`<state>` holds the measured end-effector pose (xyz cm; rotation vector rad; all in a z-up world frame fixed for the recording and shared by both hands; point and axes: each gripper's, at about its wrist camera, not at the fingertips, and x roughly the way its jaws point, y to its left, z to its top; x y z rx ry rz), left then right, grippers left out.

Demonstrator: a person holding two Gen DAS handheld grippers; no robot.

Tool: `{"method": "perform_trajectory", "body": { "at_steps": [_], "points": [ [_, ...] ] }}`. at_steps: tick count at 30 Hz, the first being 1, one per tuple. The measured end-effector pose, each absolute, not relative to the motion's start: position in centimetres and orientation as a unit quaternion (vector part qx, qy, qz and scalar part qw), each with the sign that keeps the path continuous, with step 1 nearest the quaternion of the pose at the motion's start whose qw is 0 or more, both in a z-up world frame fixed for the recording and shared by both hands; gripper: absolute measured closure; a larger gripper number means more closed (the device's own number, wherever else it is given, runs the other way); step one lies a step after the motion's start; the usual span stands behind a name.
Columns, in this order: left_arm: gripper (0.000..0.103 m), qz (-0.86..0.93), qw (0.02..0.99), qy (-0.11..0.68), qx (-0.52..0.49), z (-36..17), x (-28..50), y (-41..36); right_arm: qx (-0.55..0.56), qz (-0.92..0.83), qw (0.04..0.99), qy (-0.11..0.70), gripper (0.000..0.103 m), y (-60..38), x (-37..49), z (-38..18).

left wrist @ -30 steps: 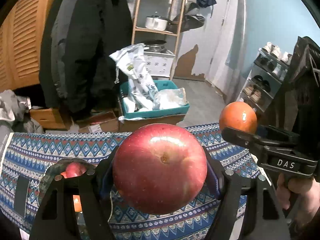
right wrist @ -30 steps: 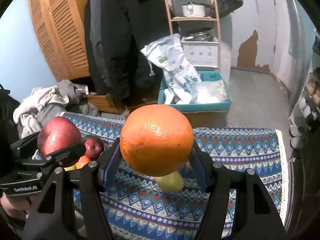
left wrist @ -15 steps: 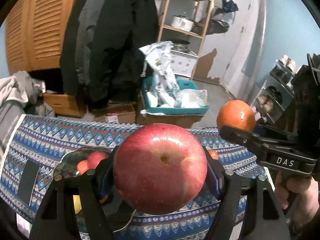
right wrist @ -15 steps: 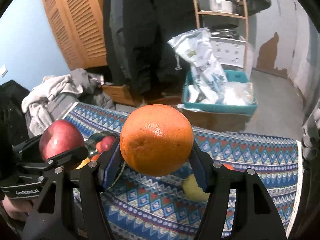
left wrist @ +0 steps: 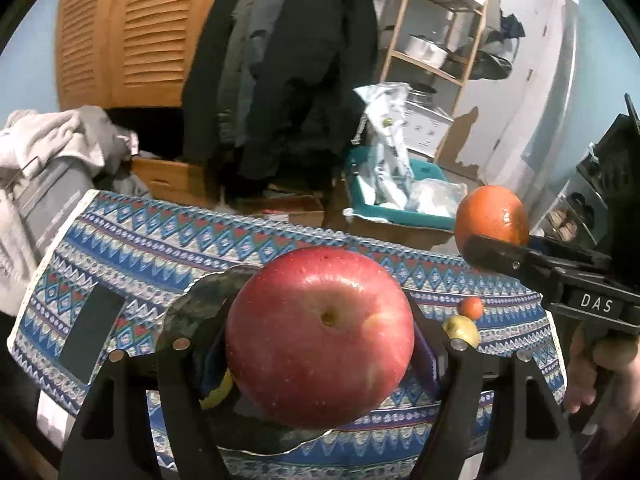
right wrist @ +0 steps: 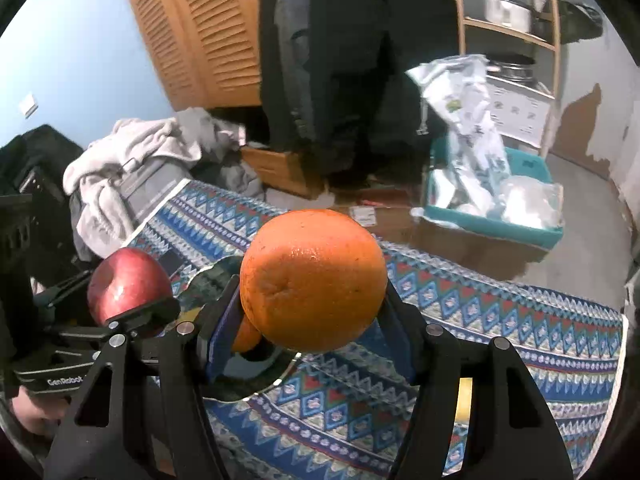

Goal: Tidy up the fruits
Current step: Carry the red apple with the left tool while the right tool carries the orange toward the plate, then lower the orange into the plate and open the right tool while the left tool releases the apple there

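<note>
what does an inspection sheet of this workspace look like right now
surface: table under a patterned cloth.
job's things: apple and orange held in the air; glass bowl on the cloth with fruit inside; small yellow fruit and small orange fruit loose on the cloth.
clutter: dark flat rectangle on the cloth.
grippers: left gripper shut on the apple; right gripper shut on the orange.
cables: nothing seen.
surroundings: hanging coats, shelf, teal bin.

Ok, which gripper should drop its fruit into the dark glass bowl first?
Probably left: its red apple hangs directly over the dark glass bowl; the right gripper's orange sits toward the bowl's edge.
</note>
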<state>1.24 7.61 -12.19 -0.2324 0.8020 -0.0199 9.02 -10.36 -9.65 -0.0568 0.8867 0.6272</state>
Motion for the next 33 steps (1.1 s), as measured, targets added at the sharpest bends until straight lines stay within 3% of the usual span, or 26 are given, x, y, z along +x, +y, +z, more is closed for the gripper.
{"method": "perform_trajectory", "body": {
  "at_steps": [17,33],
  "points": [
    [0.027,0.022,0.876,0.458,-0.146,-19.0,0.9,10.6,-0.045,0.323,0.825,0.461,0.039,-5.6,9.6,-12.8],
    [0.027,0.046,0.837,0.526,-0.145,-24.8,1.7,10.1,-0.07,0.329,0.776,0.533,0.039,-3.5,9.8,-19.5]
  ]
}}
